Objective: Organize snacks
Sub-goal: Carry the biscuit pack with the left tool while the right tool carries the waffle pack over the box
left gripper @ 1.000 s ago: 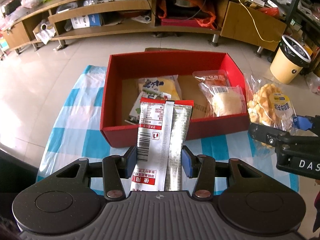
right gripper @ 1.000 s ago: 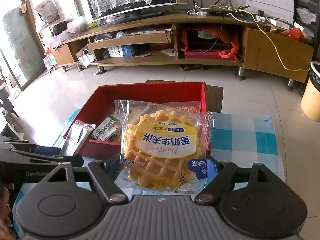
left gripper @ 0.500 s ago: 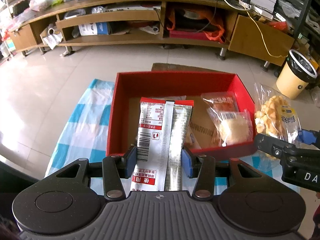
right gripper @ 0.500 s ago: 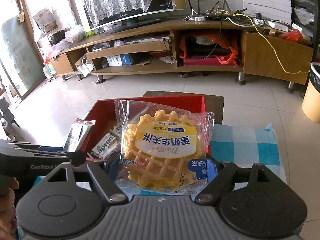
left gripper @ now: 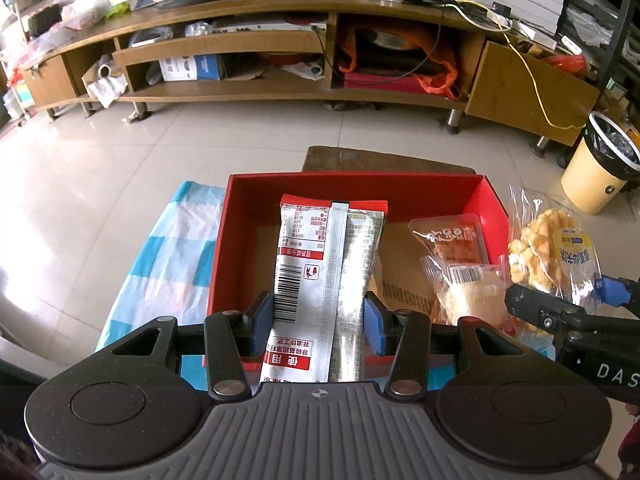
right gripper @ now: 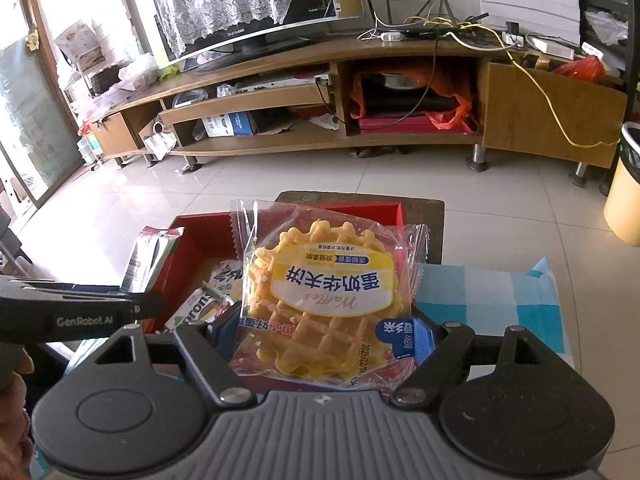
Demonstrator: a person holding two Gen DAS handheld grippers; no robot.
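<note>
Left wrist view showed both packets carried forward over the red cardboard box (left gripper: 420, 188), left gripper (left gripper: 318, 320) pinching the silver-and-red foil sachet (left gripper: 328, 248), right gripper (right gripper: 326, 336) clamping the clear-wrapped waffle (right gripper: 320, 300), ready for dropping in.

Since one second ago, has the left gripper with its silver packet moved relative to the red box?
Yes. The left gripper has advanced over the red box: the silver packet now overlaps the interior, and the near wall sits lower in view.
</note>
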